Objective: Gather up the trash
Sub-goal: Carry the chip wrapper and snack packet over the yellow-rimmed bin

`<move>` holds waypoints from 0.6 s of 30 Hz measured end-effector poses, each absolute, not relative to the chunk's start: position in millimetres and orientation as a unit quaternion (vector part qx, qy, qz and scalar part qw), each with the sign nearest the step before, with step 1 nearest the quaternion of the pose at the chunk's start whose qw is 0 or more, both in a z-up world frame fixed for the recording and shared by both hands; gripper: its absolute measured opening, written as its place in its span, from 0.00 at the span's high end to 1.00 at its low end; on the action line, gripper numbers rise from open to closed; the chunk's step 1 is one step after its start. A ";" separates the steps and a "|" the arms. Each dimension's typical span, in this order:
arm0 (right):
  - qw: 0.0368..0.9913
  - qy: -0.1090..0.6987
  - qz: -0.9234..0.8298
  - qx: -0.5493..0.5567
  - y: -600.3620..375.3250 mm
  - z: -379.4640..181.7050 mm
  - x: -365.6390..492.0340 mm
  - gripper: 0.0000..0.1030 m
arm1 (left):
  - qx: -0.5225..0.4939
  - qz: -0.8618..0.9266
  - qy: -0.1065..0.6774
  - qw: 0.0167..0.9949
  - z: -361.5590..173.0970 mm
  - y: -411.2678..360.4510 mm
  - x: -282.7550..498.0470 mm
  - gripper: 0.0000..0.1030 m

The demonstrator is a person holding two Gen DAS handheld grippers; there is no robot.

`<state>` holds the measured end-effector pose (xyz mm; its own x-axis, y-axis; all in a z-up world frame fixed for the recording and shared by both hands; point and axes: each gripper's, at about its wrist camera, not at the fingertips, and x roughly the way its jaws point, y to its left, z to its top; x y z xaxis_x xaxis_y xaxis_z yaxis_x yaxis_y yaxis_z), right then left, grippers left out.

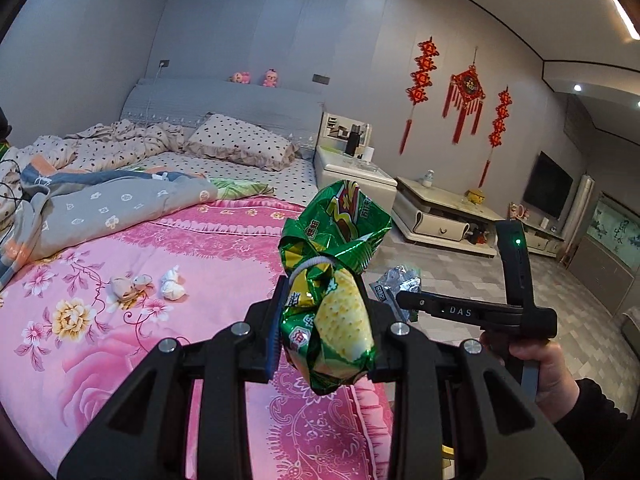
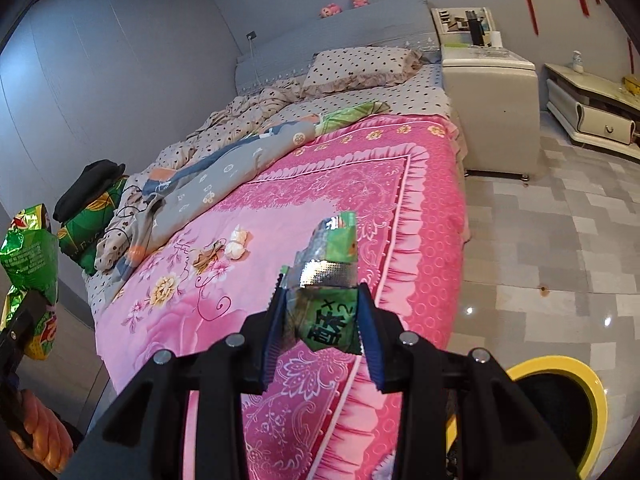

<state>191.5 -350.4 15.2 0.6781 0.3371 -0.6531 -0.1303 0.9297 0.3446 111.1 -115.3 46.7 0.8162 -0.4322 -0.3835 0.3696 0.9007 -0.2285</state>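
1. Left hand-held gripper (image 1: 325, 336), pinching crumpled green snack bag (image 1: 334, 280) above pink bed (image 1: 120, 340).
2. Right hand-held gripper (image 2: 320, 320), clamped on small green wrapper (image 2: 328, 304).
3. Tissue wads (image 1: 172, 284) on bedspread, ten o'clock from the bag.
4. Yellow-rimmed bin (image 2: 592, 392), four o'clock from the wrapper.

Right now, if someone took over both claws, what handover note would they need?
Left claw: shut on a green snack bag, held above the bed's edge.
Right claw: shut on a small green wrapper, also above the bed's edge.
Bin: yellow-rimmed, on the floor low to the right.
Done: two pieces picked up.
Left: drop both in the bin, then fetch the tissue wads lying on the pink cover.
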 end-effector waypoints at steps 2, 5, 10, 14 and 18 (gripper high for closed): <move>0.909 0.374 0.118 0.145 -365.7 16.8 175.2 0.68 | -0.065 -0.224 0.218 0.948 50.3 -127.2 104.7 0.72; 0.911 0.367 0.102 0.156 -387.0 17.7 152.7 0.68 | -0.057 -0.241 0.215 0.945 55.9 -144.1 96.4 0.72; 0.919 0.350 0.071 0.169 -419.5 18.3 116.3 0.68 | -0.040 -0.270 0.211 0.938 63.3 -176.9 81.8 0.72; 0.921 0.345 0.045 0.175 -441.0 14.5 92.7 0.68 | -0.023 -0.292 0.212 0.932 65.0 -205.9 75.7 0.72; 0.919 0.344 0.025 0.188 -461.7 7.0 76.8 0.68 | -0.010 -0.309 0.221 0.925 60.1 -233.2 76.3 0.72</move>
<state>76.8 -461.7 7.0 0.7615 0.1753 -0.6240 0.0842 0.9278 0.3634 76.3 -233.2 60.1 0.7110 -0.5760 -0.4034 0.5669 0.8089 -0.1556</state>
